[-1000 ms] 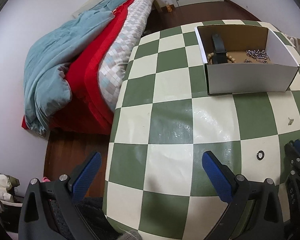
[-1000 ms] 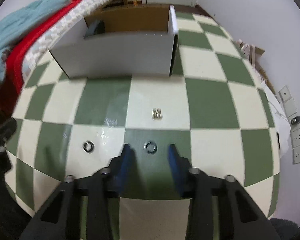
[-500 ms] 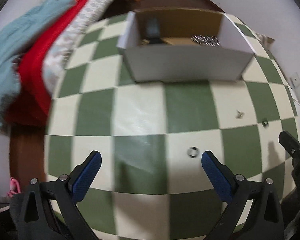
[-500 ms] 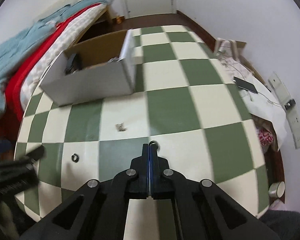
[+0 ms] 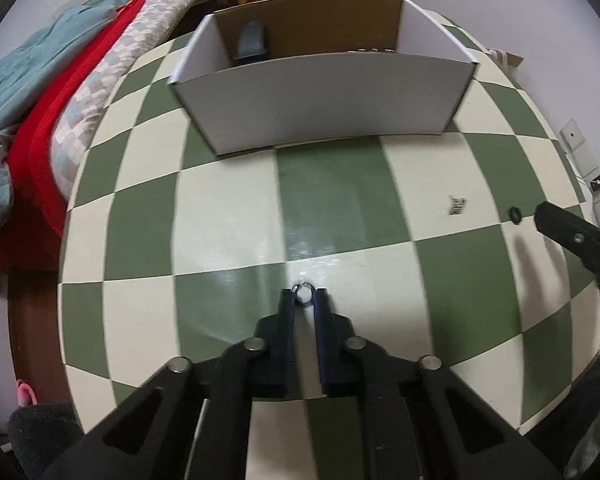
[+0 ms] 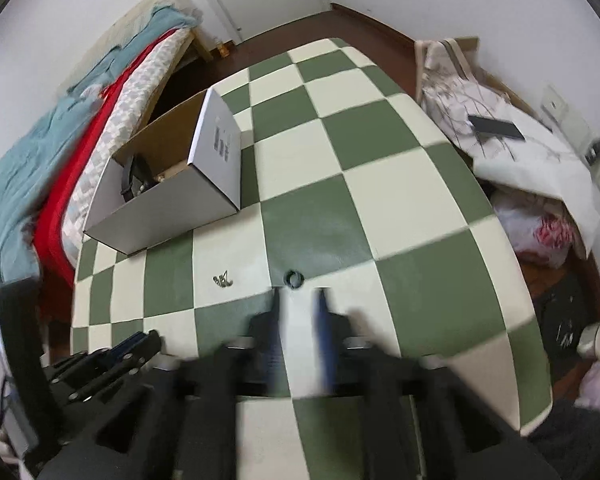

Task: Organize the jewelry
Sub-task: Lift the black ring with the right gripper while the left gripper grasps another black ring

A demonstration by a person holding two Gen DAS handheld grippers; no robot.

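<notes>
Left fingers [image 5: 305, 295] clamped on ring [image 5: 303, 293], right fingers [image 6: 298, 300] parted, just opening, second ring [image 6: 293, 278] ahead

A glossy green-and-cream checked counter [image 5: 228, 216] reflects light like smooth vinyl. On it stands a matt white cardboard box [image 5: 320, 100], raw brown card inside. A small shiny metal ring [image 5: 303, 294] sits between matt black plastic fingers [image 5: 286, 320] lined with blue rubbery pads. Beside the counter, a bed [image 6: 60, 160] carries soft teal and red cloth.
</notes>
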